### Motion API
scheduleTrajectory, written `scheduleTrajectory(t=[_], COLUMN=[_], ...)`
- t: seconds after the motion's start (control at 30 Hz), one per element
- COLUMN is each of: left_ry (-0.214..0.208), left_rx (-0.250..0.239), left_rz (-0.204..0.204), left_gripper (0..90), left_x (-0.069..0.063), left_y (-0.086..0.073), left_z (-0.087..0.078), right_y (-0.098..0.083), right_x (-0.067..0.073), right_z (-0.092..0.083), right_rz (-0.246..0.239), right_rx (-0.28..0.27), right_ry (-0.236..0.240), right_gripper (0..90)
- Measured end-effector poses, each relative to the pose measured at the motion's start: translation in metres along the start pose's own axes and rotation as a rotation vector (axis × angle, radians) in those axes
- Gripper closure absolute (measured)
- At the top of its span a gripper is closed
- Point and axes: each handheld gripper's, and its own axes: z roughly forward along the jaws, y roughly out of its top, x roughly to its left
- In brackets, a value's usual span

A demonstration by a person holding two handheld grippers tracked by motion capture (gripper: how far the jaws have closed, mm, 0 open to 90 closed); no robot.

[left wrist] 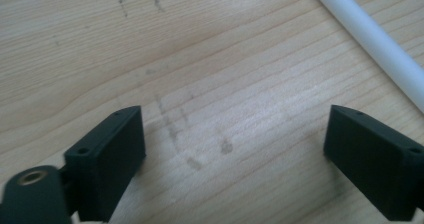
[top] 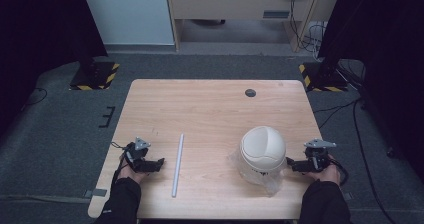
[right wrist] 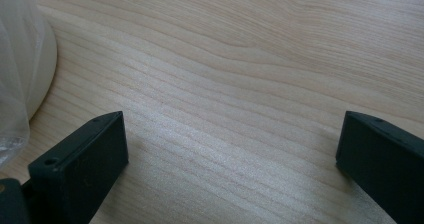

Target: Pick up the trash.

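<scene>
A long white tube (top: 178,165) lies on the wooden table (top: 210,109), running front to back left of the middle. To its right sits a white dome-shaped lamp shade (top: 262,150) on a clear plastic bag (top: 270,181). My left gripper (top: 159,163) rests near the table's left edge, open, with bare wood between its jaws; the tube (left wrist: 370,34) crosses the upper right corner of the left gripper view. My right gripper (top: 291,163) sits just right of the shade, open, nothing between its jaws. The shade's edge (right wrist: 42,69) and the bag (right wrist: 12,109) fill the left side of the right gripper view.
A small dark round grommet (top: 250,92) sits near the table's far edge. Beyond the table are grey carpet, two black stand bases with yellow-black stripes (top: 95,74), cables (top: 345,109) on the right, and a wooden cabinet (top: 240,4).
</scene>
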Motion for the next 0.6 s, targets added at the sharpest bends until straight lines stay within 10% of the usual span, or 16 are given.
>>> scheduleTrajectory(t=[0.6], left_ry=[-0.070], left_rx=[-0.288], left_rz=[0.071], left_gripper=[11.1], left_x=[-0.025], left_y=[0.025], left_z=[-0.049], right_y=[0.000], right_x=[0.001], right_z=[0.000], right_rz=[-0.003], right_rx=[0.004], right_ry=[-0.005], right_gripper=[0.4])
